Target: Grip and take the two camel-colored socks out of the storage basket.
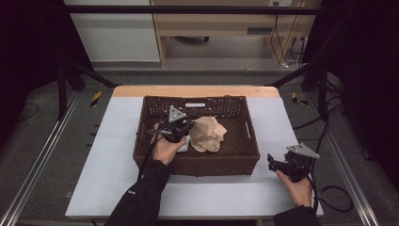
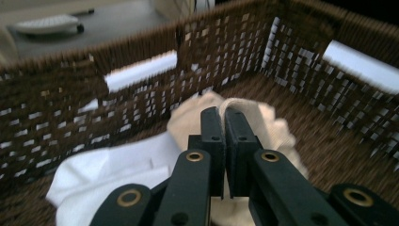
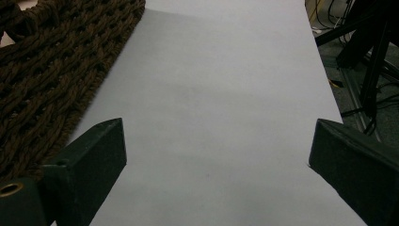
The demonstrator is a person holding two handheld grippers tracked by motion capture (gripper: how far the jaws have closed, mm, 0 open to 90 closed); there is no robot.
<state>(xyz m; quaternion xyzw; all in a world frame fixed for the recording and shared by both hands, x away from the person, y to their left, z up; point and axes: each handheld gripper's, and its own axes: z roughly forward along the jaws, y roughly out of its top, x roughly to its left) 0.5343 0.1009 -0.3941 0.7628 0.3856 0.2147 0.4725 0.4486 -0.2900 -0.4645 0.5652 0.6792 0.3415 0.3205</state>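
So the left gripper (image 1: 181,128) is inside the wicker basket (image 1: 244,155), with the person's left hand (image 1: 165,149) wrapped around it from below and the dark sleeve reaching in over the near wall. The forearm angles up and a bit right from the bottom of the high view. In the left gripper view its two black jaws are pressed together, and a fold of the beige cloth (image 2: 277,132) looks pinched between the tips. It's blurry there, so I'd call that likely rather than certain. The beige cloth sits crumpled just right of that gripper in the high view (image 1: 208,134), roughly mid-basket. A white cloth (image 2: 108,174) lies just left of and beneath the jaws, touching the beige one.

The right gripper (image 1: 272,161) is outside the basket, near its right front corner, held low over the white table cover (image 1: 108,155). The right hand (image 1: 297,188) cups it from underneath, palm up, jaws aimed left towards the basket. In the right gripper view its jaws are spread wide with only bare table cover between them, and the basket's woven wall (image 3: 51,75) is off past the left jaw.
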